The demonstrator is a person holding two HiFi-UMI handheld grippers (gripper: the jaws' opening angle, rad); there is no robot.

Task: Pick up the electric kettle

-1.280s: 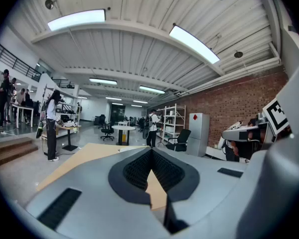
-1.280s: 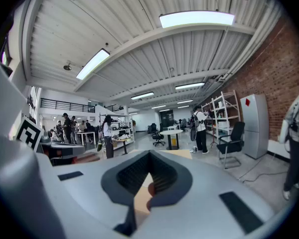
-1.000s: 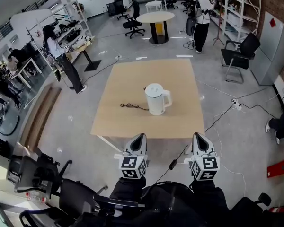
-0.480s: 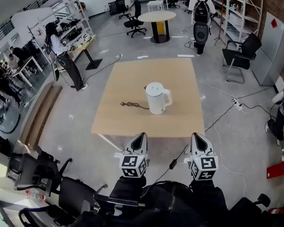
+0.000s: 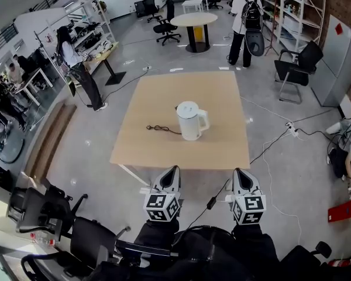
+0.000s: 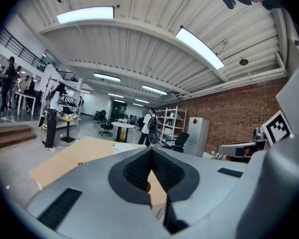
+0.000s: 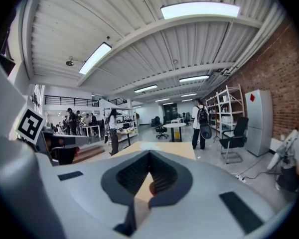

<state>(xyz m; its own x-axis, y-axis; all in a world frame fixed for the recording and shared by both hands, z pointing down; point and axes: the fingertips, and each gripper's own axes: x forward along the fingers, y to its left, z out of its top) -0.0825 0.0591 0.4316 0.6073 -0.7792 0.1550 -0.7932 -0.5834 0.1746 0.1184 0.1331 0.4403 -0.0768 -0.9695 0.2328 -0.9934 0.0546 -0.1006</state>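
Note:
A white electric kettle (image 5: 190, 120) stands upright near the middle of the light wooden table (image 5: 164, 151), lid on, handle to the right. Its black cord (image 5: 158, 129) trails left across the tabletop. Both grippers hover side by side off the table's near edge, well short of the kettle. My left gripper (image 5: 173, 170) has its jaws together with nothing between them, and so does my right gripper (image 5: 241, 171). In the left gripper view the jaws (image 6: 150, 149) meet at the tip, and the kettle's white top (image 6: 123, 147) peeks over them. In the right gripper view the tip (image 7: 149, 153) is also closed.
Black office chairs (image 5: 47, 209) crowd the near left floor. Cables (image 5: 275, 142) run over the floor right of the table. A black chair (image 5: 295, 63) stands at far right, a round table (image 5: 192, 21) beyond. A person (image 5: 76, 69) stands left; another with a backpack (image 5: 243, 16) far behind.
Both grippers and the kettle have stayed where they were. In the background the person with the backpack has shifted near the shelves.

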